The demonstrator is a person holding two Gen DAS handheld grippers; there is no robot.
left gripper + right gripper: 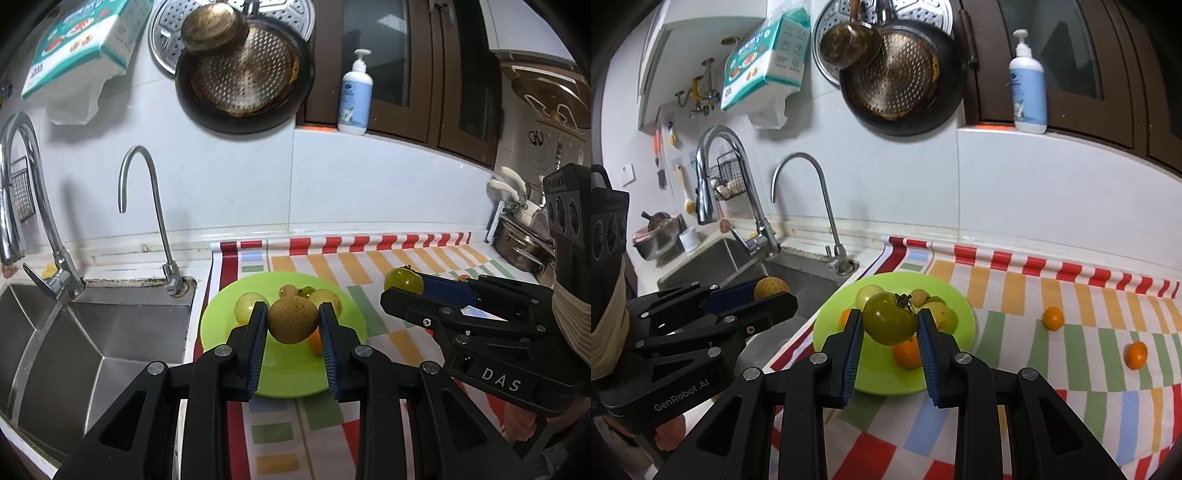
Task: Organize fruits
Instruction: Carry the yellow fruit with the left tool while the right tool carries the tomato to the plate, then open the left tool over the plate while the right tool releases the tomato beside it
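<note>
My left gripper [292, 317] is shut on a brown speckled pear [291, 320], held above the lime green plate [284, 380]. My right gripper [890, 321] is shut on a green tomato [888, 322], also above the plate [886, 384]. On the plate lie pale yellow-green fruits [245, 305] and an orange [907, 355]. Two more oranges, one [1052, 318] and another [1136, 355], rest on the striped cloth [1034, 369] to the right. Each gripper shows in the other's view: the right one [402, 286] with its tomato [403, 280], the left one [775, 291] with its pear [771, 288].
A steel sink [74, 343] with two taps, the tall one [29, 206] and the thin one [147, 210], lies left of the plate. Pans [243, 74] hang on the tiled wall. A soap bottle [354, 96] stands on the sill, pots [524, 243] at the far right.
</note>
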